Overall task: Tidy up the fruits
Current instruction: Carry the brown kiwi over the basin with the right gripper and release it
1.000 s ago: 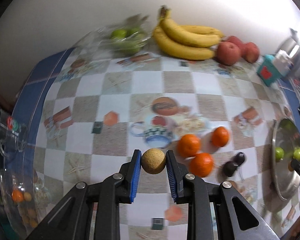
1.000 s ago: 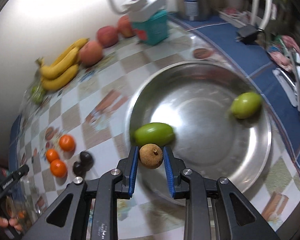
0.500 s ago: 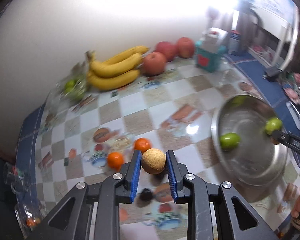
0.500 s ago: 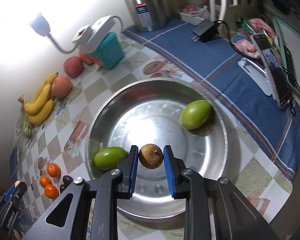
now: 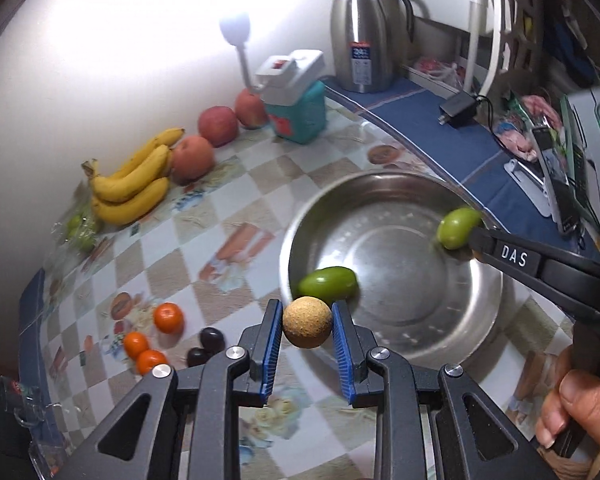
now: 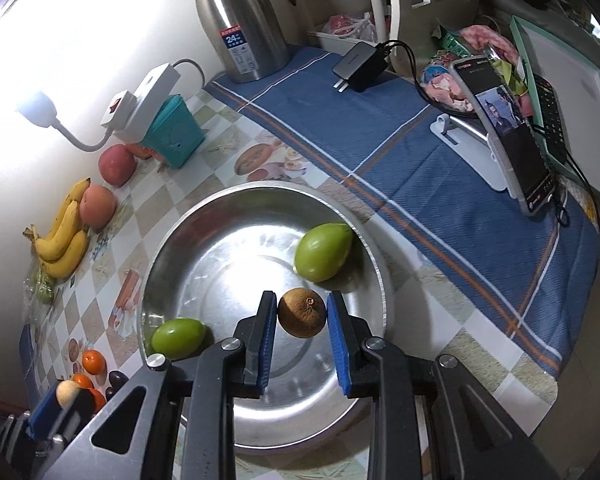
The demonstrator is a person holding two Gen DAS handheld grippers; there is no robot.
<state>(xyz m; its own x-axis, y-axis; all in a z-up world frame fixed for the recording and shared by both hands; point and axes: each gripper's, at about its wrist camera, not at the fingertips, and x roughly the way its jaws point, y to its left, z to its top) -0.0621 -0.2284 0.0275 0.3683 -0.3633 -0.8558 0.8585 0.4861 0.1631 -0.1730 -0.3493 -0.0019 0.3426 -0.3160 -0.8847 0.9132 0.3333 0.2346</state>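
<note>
Both claws were loaded: the left claw [image 5: 307, 330] clenched on a tan round fruit [image 5: 307, 322] just short of the steel bowl [image 6: 172, 240], the right claw [image 6: 302, 318] squeezing a brown fruit [image 6: 302, 312] over it. We figured a high release could bounce them out, though depth was hard to read
</note>
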